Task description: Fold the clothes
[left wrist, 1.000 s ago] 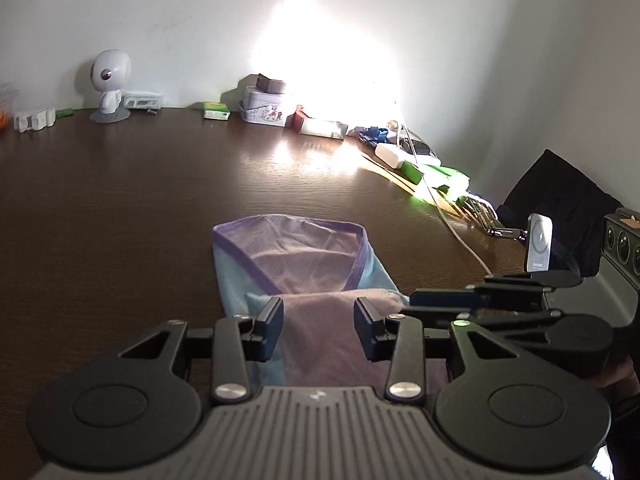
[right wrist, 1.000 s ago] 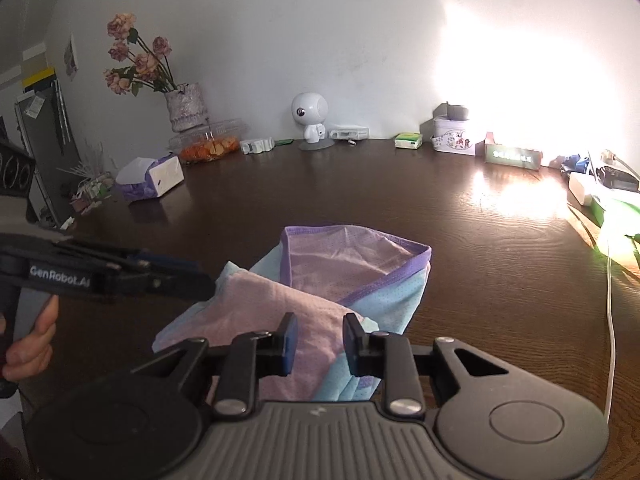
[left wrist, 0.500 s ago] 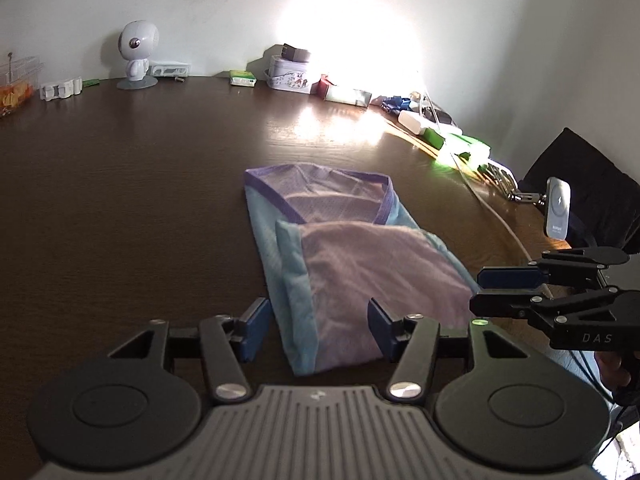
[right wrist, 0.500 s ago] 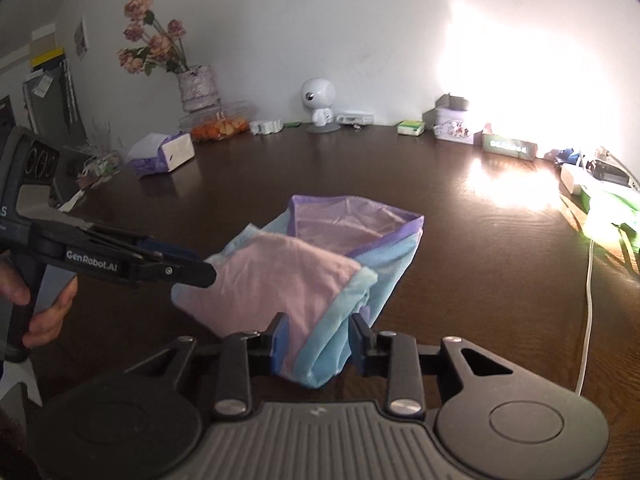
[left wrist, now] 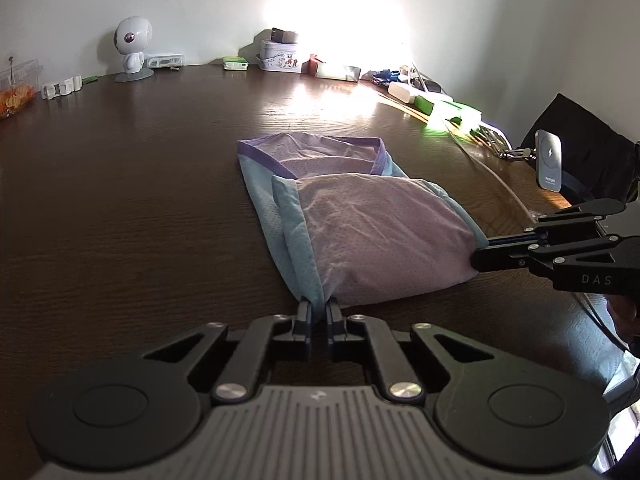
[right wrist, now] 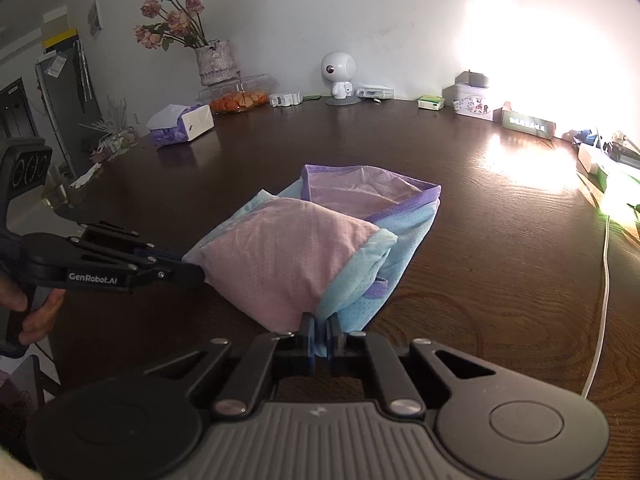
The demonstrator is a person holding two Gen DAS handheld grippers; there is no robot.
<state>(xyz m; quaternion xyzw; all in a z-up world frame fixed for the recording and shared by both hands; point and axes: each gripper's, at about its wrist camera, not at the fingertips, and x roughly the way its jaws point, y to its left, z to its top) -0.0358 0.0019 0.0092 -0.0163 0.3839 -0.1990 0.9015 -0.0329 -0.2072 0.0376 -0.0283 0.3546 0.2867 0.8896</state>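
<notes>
A folded mesh garment (left wrist: 372,224), lilac and light blue with a purple band, lies on the dark wooden table (left wrist: 120,200). My left gripper (left wrist: 319,307) is closing its jaws on the garment's near left corner, and the blue edge is pinched between the pads. In the right wrist view the same garment (right wrist: 280,256) bulges upward at its near fold. My right gripper (right wrist: 319,323) is closing on the near right corner, with blue cloth between its pads. Each gripper shows in the other's view: the right gripper (left wrist: 480,258) at the cloth's right edge, the left gripper (right wrist: 194,274) at its left edge.
Along the back wall stand a white toy robot (left wrist: 132,50), a tin (left wrist: 280,56), small boxes and a vase of flowers (right wrist: 212,60). A tissue box (right wrist: 184,124) sits far left. A white cable (right wrist: 604,292), chargers and a phone stand (left wrist: 550,160) line the right edge.
Both grippers drew back toward the garment's near edge, opened wider, then closed on its two near corners. The near fold now lifts slightly off the table.
</notes>
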